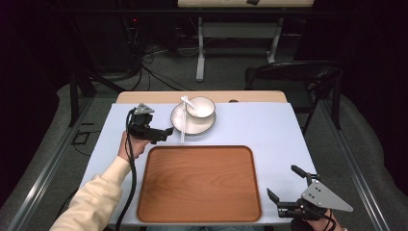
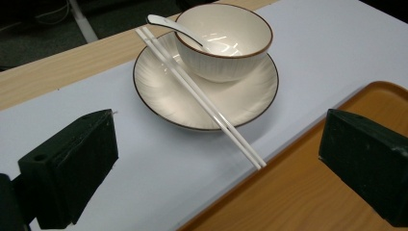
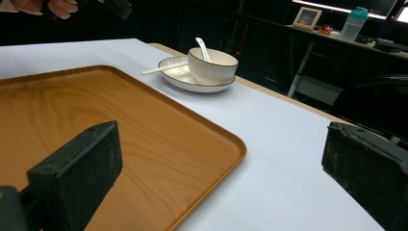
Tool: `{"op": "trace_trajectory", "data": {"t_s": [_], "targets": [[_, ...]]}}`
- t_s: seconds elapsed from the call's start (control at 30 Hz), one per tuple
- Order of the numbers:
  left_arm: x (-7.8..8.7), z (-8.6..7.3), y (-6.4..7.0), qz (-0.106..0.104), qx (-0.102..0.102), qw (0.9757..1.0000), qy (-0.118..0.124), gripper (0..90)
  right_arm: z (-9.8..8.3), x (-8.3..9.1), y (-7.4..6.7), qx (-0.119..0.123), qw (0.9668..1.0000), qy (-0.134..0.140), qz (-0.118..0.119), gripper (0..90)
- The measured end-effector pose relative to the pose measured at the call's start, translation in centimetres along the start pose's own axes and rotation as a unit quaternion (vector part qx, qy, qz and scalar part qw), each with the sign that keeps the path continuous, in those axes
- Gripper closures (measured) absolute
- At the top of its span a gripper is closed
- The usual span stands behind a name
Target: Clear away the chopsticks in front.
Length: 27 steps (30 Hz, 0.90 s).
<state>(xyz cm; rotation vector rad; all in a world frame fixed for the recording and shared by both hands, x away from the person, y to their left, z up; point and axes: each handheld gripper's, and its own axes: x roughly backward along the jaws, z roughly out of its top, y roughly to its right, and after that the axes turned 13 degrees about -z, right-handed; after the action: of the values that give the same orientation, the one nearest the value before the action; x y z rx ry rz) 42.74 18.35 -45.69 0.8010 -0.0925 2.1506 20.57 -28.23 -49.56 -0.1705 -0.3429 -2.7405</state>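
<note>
The pair of long white plastic chopsticks [image 2: 202, 98] lies side by side across the round white brown-rimmed ceramic plate [image 2: 159, 91], far tips near the spoon, near ends overhanging the rim toward the rectangular brown wooden tray [image 1: 199, 183]. On the same plate stands one white ribbed ceramic bowl [image 2: 223, 45], with one white ceramic spoon [image 2: 166, 24] leaning in it. Plate and contents sit at the far middle of the desk [image 1: 269, 130], on its pale blue cover, just beyond the tray's far edge.

My left gripper [image 1: 166, 134] hovers just left of the plate, its fingers [image 2: 72, 163] spread wide and holding nothing, aimed at the chopsticks. My right gripper [image 1: 284, 185] waits near the tray's near right corner, well apart from the plate, fingers [image 3: 79, 175] likewise spread and empty.

Progress, in my judgement: nothing has been moved yet. The tray is bare, the tableware untouched. The reach is under way; grasping and transfer remain.

Count: two chopsticks, one plate, one bowl, one spoon, one tray.
</note>
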Motion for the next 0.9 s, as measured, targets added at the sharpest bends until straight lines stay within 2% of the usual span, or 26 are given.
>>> {"op": "trace_trajectory", "data": {"t_s": [0.17,0.37,0.53,0.63,0.83,0.9], "targets": [[-1.5,1.3,-1.4,0.020,0.016,0.9994,-0.022,0.3,0.0,0.0,0.0,-0.001,1.0000,0.000,0.000,0.0],[-3.2,2.6,-3.1,0.025,0.048,0.9979,-0.036,4.4,0.0,0.0,0.0,-0.002,1.0000,-0.001,0.000,0.0],[-4.8,3.6,-3.6,0.040,0.054,0.9965,-0.051,9.3,0.0,-0.1,0.0,-0.001,1.0000,-0.003,0.000,0.0],[-5.8,4.1,-3.9,0.041,0.064,0.9955,-0.057,11.6,0.0,0.0,0.0,0.000,1.0000,0.000,-0.001,0.0],[-7.1,4.7,-4.3,0.053,0.062,0.9941,-0.071,15.7,0.0,0.0,0.0,-0.002,1.0000,-0.002,0.000,0.0],[-7.8,4.9,-4.6,0.057,0.067,0.9932,-0.077,17.3,0.0,0.0,0.0,-0.002,1.0000,-0.001,0.000,0.0]]}}
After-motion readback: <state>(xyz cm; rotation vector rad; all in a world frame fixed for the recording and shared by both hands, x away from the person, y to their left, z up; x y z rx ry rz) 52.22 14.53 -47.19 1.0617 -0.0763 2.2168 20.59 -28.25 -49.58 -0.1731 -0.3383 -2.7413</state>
